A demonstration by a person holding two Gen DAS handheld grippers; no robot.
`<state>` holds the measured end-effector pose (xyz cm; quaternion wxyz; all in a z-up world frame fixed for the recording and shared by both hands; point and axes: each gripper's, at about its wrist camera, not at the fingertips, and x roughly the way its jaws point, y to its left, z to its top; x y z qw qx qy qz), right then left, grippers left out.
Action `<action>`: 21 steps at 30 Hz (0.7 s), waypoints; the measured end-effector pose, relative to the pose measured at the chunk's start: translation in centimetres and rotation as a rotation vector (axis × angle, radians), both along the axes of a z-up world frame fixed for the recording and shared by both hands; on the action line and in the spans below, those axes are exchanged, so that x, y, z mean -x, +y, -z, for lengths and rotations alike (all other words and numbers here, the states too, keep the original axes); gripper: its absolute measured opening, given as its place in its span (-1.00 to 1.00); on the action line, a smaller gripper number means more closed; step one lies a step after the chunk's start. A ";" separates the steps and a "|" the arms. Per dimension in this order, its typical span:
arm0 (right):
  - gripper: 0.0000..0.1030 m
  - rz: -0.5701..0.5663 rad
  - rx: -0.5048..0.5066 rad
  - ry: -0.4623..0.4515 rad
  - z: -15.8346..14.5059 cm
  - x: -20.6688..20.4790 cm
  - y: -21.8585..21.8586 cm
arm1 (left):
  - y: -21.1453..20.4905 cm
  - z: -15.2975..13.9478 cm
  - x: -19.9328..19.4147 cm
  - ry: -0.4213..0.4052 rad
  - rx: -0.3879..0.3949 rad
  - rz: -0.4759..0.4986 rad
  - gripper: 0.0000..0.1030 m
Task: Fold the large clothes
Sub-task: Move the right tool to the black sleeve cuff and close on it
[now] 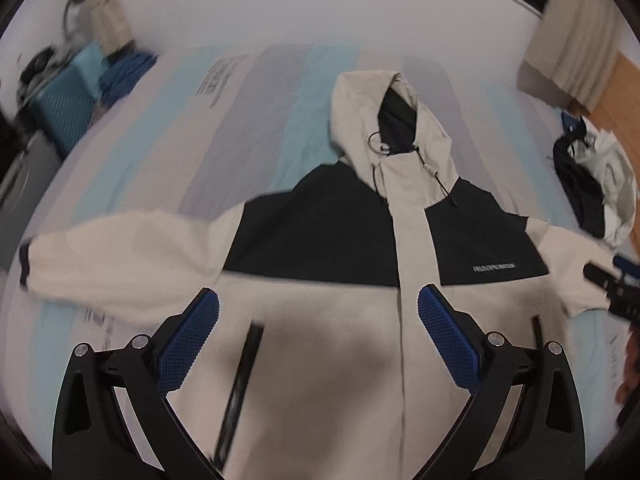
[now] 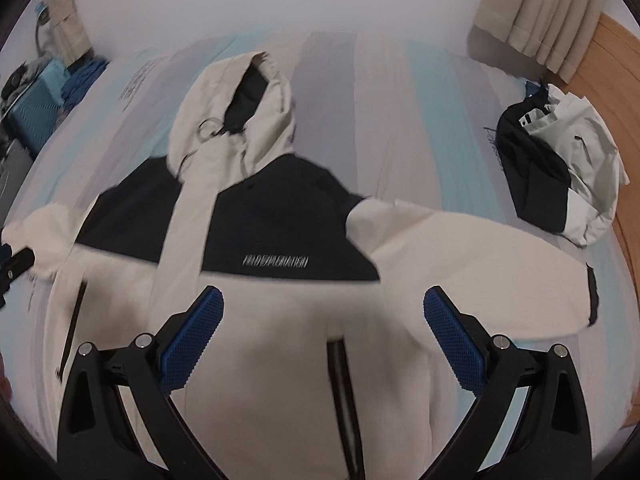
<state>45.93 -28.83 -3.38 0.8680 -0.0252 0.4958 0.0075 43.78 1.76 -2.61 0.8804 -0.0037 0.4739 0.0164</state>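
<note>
lying face up and spread flat on the striped bed, the hooded jacket is showing no fold yet: both sleeves are stretching outward. left gripper and right gripper are hovering over it, jaws gaping wide, gripping nothing. its hem is cut off below; motion blur is smearing the sleeves.

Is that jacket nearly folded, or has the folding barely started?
Barely started. Done: the jacket lies spread flat on the bed, front up, sleeves out, hood at the top. In hand: nothing; the left gripper and right gripper are open above its lower half. Left: every fold. Another bundled garment waits beside it.
</note>
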 end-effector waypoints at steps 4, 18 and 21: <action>0.86 0.020 -0.033 0.023 2.4 -2.3 -1.3 | -0.6 2.0 -2.9 0.018 -0.006 0.049 0.89; 0.86 0.190 0.024 0.094 7.9 -5.8 -17.7 | -1.6 10.6 -8.7 0.151 -0.009 0.044 0.89; 0.86 0.248 0.042 0.111 8.6 -5.3 -22.3 | -1.4 11.5 -8.6 0.174 -0.009 0.030 0.89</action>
